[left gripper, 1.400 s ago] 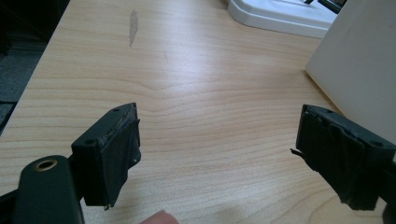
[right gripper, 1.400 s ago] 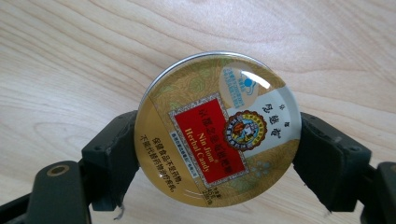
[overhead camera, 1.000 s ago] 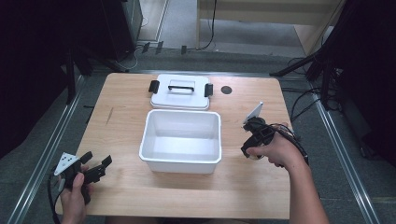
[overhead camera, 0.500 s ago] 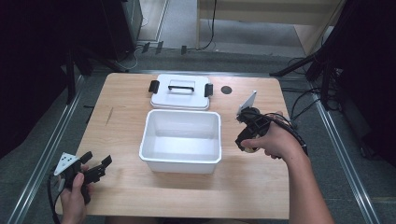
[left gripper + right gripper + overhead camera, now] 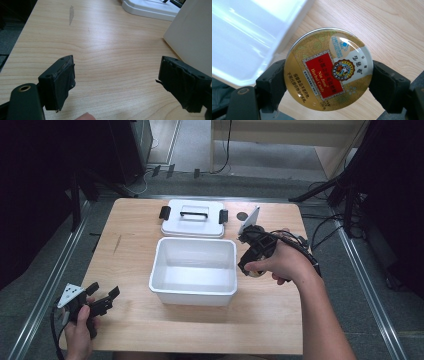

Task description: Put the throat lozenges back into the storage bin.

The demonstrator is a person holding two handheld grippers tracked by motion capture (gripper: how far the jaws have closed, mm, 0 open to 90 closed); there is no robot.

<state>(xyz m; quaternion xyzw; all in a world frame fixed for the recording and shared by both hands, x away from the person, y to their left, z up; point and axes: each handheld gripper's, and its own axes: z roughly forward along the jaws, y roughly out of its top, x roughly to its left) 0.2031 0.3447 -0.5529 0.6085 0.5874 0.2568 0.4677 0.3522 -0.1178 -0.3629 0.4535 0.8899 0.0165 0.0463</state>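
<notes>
My right gripper (image 5: pixel 248 262) has swung in from the desk's right edge and now sits just beside the right wall of the white bin (image 5: pixel 194 292), its fingers (image 5: pixel 273 82) pinching the round candy tin (image 5: pixel 328 68) by its rim. I judge the drop into the bin comes next. My left gripper (image 5: pixel 102 299) waits at the near left corner, fingers (image 5: pixel 60 81) spread, empty. The lid (image 5: pixel 193 218) lies behind the bin.

The high view looks forward and down on the whole light wooden bench (image 5: pixel 130 260) from the person's side. The left gripper view skims low and close over the bench, sharing the open white plastic bin (image 5: pixel 192 37) and its flat white lid (image 5: pixel 150 8). The right gripper view looks steeply down, very near the bin's wall.
</notes>
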